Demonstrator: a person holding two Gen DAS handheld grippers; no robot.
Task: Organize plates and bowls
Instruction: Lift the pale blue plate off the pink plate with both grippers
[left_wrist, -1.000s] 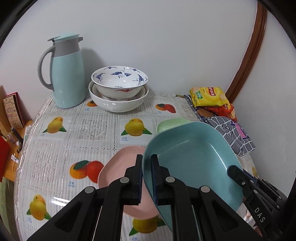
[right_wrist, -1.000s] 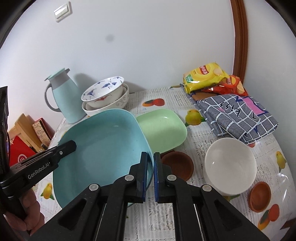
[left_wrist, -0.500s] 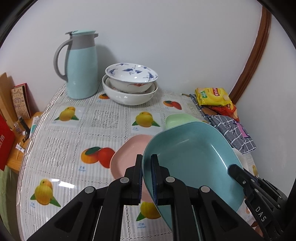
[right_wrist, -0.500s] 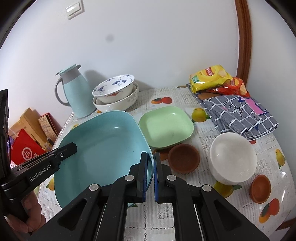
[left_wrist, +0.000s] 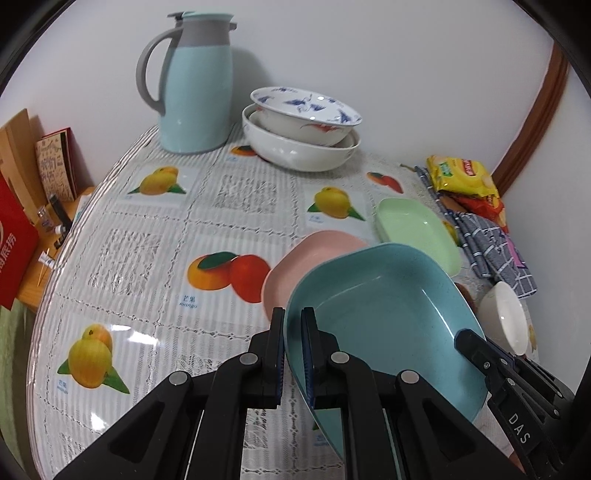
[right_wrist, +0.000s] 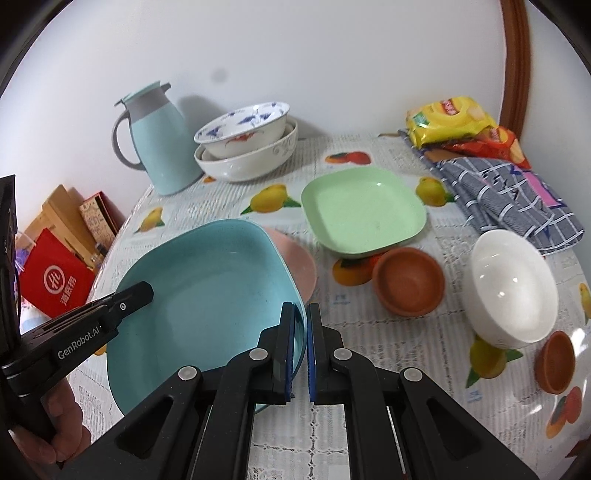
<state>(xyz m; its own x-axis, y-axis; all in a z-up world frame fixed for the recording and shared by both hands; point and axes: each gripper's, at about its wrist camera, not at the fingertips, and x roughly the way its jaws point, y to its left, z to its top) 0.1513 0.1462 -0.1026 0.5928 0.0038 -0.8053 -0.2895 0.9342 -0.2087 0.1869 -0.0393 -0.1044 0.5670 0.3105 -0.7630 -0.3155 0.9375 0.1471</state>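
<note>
Lifted higher, blue plate (right_wrist: 207, 295) stays pinched by both hand-held grippers (left_wrist: 293, 354) (right_wrist: 301, 347) over pink plate (left_wrist: 295, 266).

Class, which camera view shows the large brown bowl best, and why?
The right wrist view: the large brown bowl shows whole, upright beside the green plate. In the left wrist view, only a sliver of it peeks past the blue plate.

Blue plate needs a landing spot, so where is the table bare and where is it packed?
Bare cloth lies left of the pink plate, in front of the jug. Crowded on the right: green plate, brown bowl and white bowl sit close together.
</note>
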